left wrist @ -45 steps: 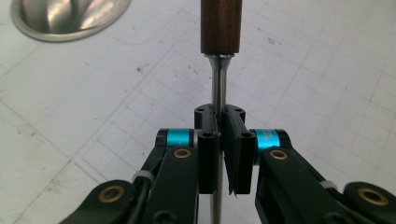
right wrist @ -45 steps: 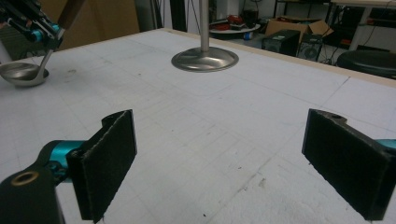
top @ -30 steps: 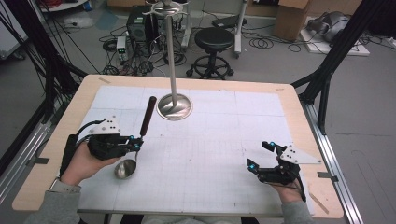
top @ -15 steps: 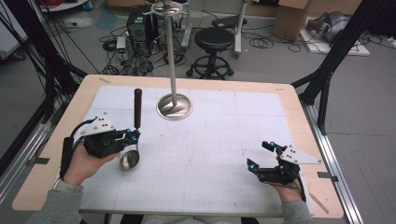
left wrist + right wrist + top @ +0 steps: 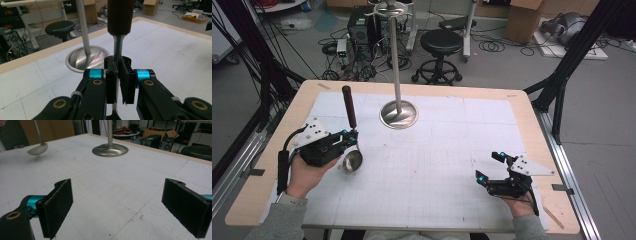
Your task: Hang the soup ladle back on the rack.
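Observation:
My left gripper (image 5: 352,139) is shut on the thin metal neck of a ladle (image 5: 348,106) at the table's left. The ladle's dark brown handle (image 5: 119,15) points up and away, and its steel bowl (image 5: 352,161) hangs just below the jaws. In the right gripper view that bowl (image 5: 37,149) floats slightly above the mat with a shadow under it. A steel stand with a round base (image 5: 399,114) and a tall pole rises at the middle back. My right gripper (image 5: 488,166) rests near the front right, open, with nothing between its pads (image 5: 58,205).
A white gridded mat (image 5: 437,150) covers the wooden table (image 5: 537,120). Beyond the far edge are a black stool (image 5: 440,42), cables, electronics and cardboard boxes on the floor. Black frame posts (image 5: 562,75) stand at both sides of the table.
The ladle's handle has swung from leaning right to leaning slightly left, and its bowl has come up off the mat towards the jaws. The right gripper has not moved.

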A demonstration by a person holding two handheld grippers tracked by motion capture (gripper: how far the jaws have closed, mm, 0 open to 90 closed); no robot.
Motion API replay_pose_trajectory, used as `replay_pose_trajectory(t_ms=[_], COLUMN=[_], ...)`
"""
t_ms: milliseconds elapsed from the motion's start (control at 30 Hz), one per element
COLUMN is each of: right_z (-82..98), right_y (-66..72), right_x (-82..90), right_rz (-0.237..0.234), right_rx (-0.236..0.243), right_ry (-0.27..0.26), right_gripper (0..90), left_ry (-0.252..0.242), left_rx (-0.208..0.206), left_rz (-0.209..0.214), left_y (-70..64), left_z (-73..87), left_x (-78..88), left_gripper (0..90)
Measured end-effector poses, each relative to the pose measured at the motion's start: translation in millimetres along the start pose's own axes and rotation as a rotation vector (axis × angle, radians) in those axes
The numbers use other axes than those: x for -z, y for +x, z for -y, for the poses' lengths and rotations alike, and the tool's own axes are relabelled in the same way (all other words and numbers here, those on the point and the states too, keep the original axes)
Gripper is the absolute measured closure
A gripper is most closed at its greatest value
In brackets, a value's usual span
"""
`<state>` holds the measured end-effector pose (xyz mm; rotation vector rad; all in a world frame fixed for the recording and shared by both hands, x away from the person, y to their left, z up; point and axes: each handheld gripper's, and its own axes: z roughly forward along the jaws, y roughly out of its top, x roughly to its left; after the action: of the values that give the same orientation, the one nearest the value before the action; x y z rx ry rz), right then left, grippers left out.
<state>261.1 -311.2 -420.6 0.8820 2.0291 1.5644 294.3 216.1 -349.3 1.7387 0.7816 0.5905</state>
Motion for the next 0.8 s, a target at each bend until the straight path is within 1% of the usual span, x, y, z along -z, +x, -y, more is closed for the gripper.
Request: replay_pose_trajectory(t_ms=[100, 167, 233, 333, 367, 433, 500, 600, 633, 667, 800], right_z=[0.1, 0.1, -0.1, -0.2, -0.1, 0.1, 0.0, -0.4, -0.4, -0.4, -0.7], right_y=[-0.4, -0.2, -0.5, -0.4, -0.5, -1.4, -0.6, -0.7, -0.6, -1.2, -1.1], right_x=[-0.1, -0.1, -0.1, 0.7, 1.0, 0.8, 0.4, -0.2, -0.3, -0.4, 0.6], right_rz=[-0.002, -0.001, 0.001, 0.004, 0.006, 0.010, 0.010, 0.006, 0.005, 0.008, 0.009], right_rx=[0.001, -0.002, 0.002, -0.008, -0.010, -0.003, -0.006, 0.001, -0.004, 0.000, -0.004], right_ry=[-0.001, -0.003, -0.007, -0.006, -0.006, -0.008, -0.005, -0.008, -0.008, -0.010, -0.012], right_gripper=[9.2, 9.2, 9.2, 9.2, 9.2, 9.2, 9.2, 9.2, 9.2, 9.2, 9.2], left_ry=[-0.013, -0.033, -0.043, -0.039, -0.041, -0.041, -0.042, -0.032, -0.030, -0.023, -0.027], left_rx=[0.006, 0.006, 0.009, 0.009, 0.016, 0.023, 0.027, 0.006, 0.007, -0.001, -0.001], left_rz=[-0.012, -0.016, -0.014, -0.018, -0.017, -0.014, -0.012, -0.011, -0.009, -0.007, -0.006], left_y=[0.2, 0.8, 1.4, 3.1, 3.7, 5.5, 6.0, 5.2, 4.5, 4.9, 6.7], left_z=[0.2, -0.2, -0.6, -1.0, -1.3, -3.2, -6.5, -12.9, -15.2, -17.7, -28.6], left_x=[-0.1, 0.6, 0.8, 0.7, 0.2, -0.4, -2.3, -6.1, -7.5, -8.2, -10.8], left_gripper=[84.0, 84.0, 84.0, 84.0, 84.0, 84.1, 84.1, 84.0, 84.1, 84.1, 84.1])
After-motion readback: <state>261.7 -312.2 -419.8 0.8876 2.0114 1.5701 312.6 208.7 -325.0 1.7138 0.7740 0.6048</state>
